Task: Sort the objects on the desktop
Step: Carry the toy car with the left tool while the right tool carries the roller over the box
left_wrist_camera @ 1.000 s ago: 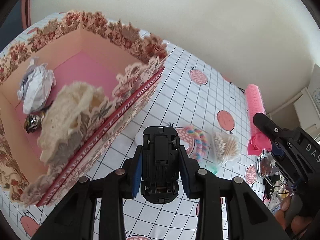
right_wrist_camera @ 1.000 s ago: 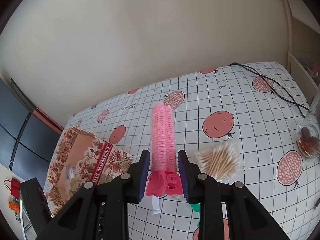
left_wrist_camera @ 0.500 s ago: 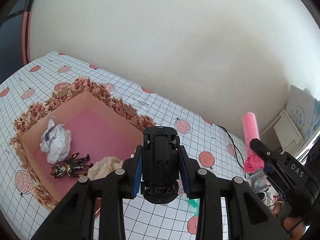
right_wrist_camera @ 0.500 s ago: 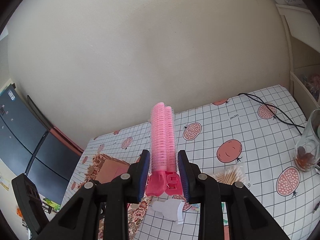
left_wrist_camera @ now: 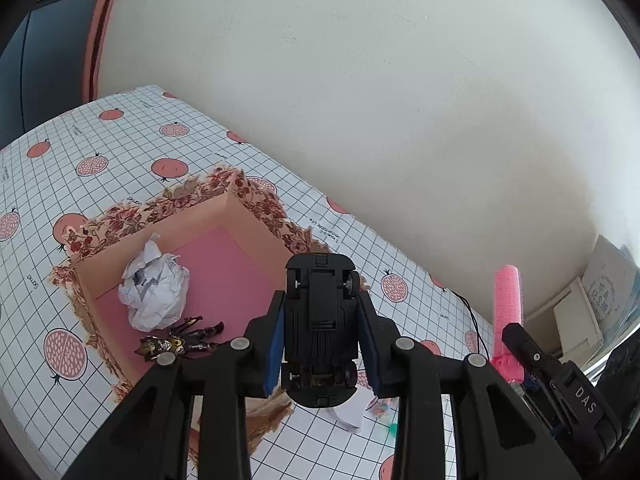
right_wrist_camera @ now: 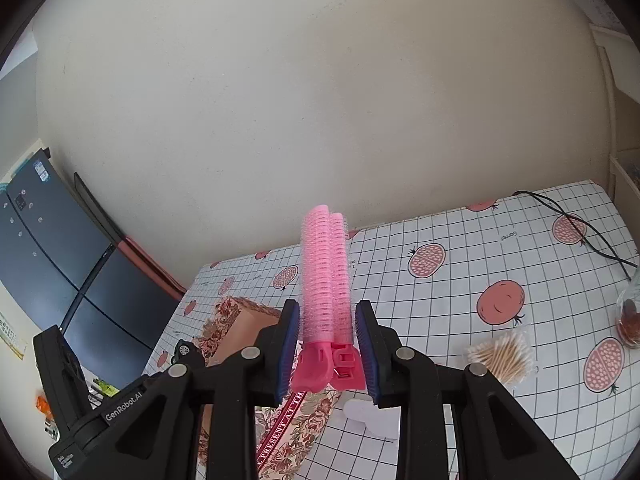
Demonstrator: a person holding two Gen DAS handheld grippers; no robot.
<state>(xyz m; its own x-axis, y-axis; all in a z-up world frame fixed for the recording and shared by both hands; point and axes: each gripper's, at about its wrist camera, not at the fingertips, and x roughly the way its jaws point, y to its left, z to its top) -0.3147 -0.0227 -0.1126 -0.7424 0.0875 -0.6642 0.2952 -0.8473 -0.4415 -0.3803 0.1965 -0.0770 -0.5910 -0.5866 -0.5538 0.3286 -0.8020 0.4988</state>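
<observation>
My left gripper (left_wrist_camera: pixel 322 344) is shut on a black toy car (left_wrist_camera: pixel 320 320), held underside up above the near right corner of the floral box (left_wrist_camera: pixel 256 200). The open box has a pink floor holding a crumpled paper ball (left_wrist_camera: pixel 154 288) and a small dark figurine (left_wrist_camera: pixel 176 342). My right gripper (right_wrist_camera: pixel 328 350) is shut on the clip end of a pink hair roller clip (right_wrist_camera: pixel 324 276), which stands up from the jaws. In the left wrist view the roller (left_wrist_camera: pixel 507 308) and the right gripper's body (left_wrist_camera: pixel 560 380) show at the right. The floral box (right_wrist_camera: pixel 240 320) lies below left in the right wrist view.
The table wears a white grid cloth (left_wrist_camera: pixel 120 136) with pomegranate prints. A bag of cotton swabs (right_wrist_camera: pixel 504 356), a glass (right_wrist_camera: pixel 630 320) and a black cable (right_wrist_camera: pixel 580 224) lie to the right. A white paper scrap (right_wrist_camera: pixel 374 414) lies by the box. The wall runs behind the table.
Both grippers have risen with their loads. The left view has pulled back and tilted up, so the whole box shows from above. The lace-like bundle has dropped out of sight behind the left gripper.
</observation>
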